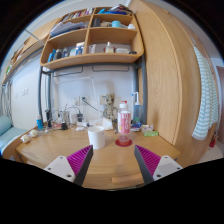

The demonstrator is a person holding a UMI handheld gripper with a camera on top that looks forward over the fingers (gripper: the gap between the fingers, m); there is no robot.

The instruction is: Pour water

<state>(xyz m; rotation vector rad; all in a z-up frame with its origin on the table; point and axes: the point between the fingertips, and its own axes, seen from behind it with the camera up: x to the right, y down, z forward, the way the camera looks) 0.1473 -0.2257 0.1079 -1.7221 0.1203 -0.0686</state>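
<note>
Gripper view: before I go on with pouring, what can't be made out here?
- White cup, just ahead of the open fingers: its inside faces away from the camera, so any water level is hidden.
- Pink-labelled bottle beyond the fingers: label too small to read, contents unclear.
- Items on the wall shelf: too small to identify.
- Desk: near edge hidden by the fingers.

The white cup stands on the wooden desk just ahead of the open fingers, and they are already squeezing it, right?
Not quite. The gripper view shows the white cup standing on the wooden desk just ahead of the open fingers, but they are not squeezing it: it stands free, with nothing between the fingers of the gripper.
</note>
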